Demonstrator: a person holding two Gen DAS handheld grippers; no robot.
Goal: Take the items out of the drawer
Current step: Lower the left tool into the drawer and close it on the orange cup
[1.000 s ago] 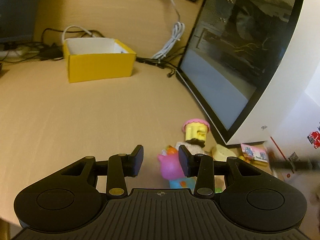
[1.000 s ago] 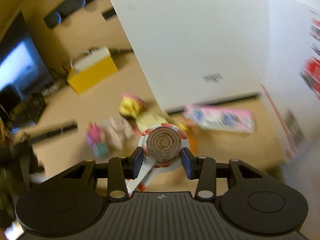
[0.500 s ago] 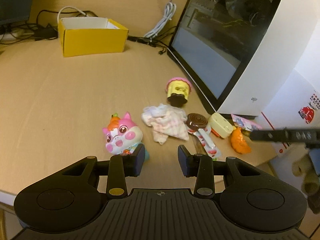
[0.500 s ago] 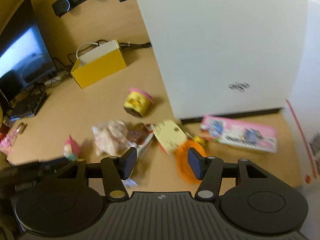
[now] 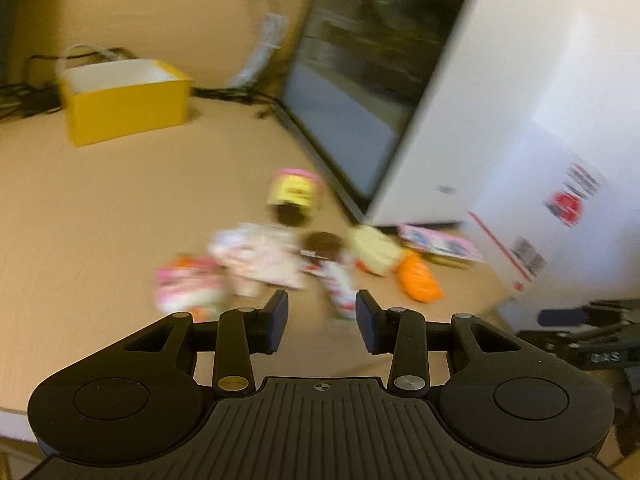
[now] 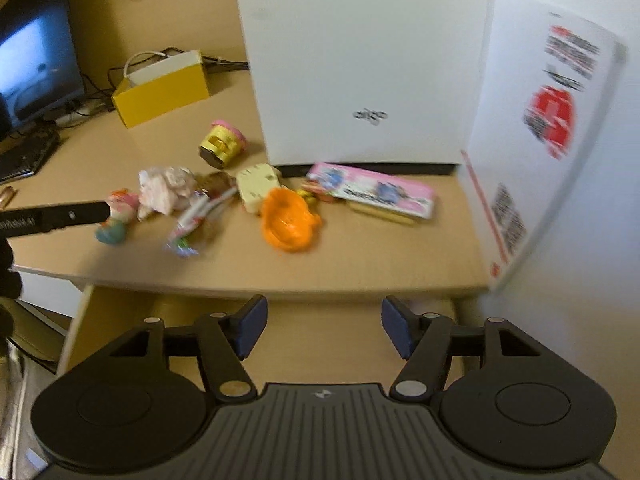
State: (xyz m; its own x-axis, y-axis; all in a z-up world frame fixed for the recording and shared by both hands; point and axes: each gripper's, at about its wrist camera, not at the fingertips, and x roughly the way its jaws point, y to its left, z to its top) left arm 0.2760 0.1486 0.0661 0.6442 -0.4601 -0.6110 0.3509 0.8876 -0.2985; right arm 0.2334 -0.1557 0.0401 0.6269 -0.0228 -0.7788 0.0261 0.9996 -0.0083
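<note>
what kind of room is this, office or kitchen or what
Most likely a home office or computer desk. A white PC tower stands on the wooden desk, a monitor and keyboard sit at the left, and cables trail behind a yellow box.

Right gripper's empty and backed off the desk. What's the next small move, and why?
Probably lower the right gripper into the drawer below the desk edge for another item. Its jaws are wide open with nothing between them, and it already points at the drawer opening. The lollipop lies on the desk with the other toys. What is left in the drawer is hidden from here.
</note>
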